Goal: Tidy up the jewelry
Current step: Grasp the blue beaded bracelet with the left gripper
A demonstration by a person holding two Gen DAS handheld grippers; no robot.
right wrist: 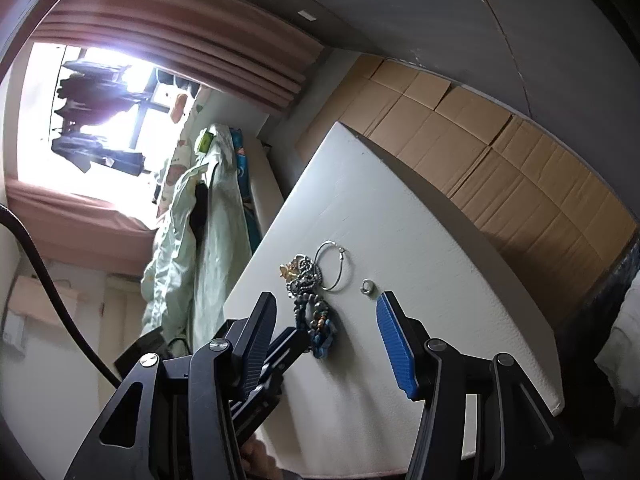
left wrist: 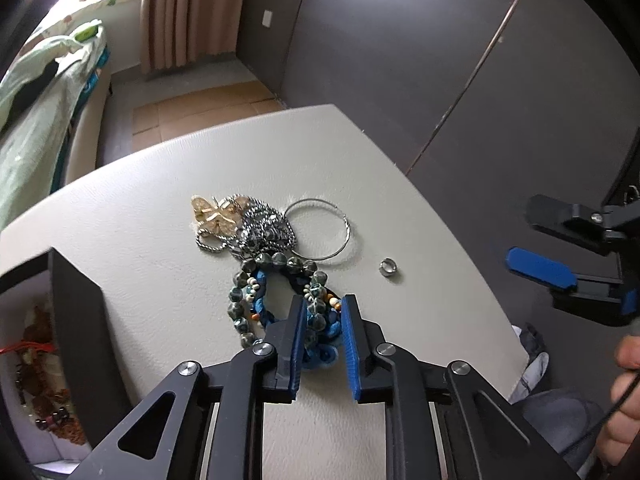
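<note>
No legible writing is seen on any item. The left gripper (left wrist: 323, 305) is clamped on the blue beaded bracelet (left wrist: 280, 300), lying on the desk (left wrist: 140, 240). The right gripper (right wrist: 326, 312) is held open, the silver ring (right wrist: 367, 286) at its 1 o'clock.

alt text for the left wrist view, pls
The left gripper closes its blue-padded jaws around a blue cord and green bead bracelet on a white table. Beyond lie a tangled silver chain, a gold butterfly piece, a hoop and a small ring; the right gripper hangs open at right.
</note>
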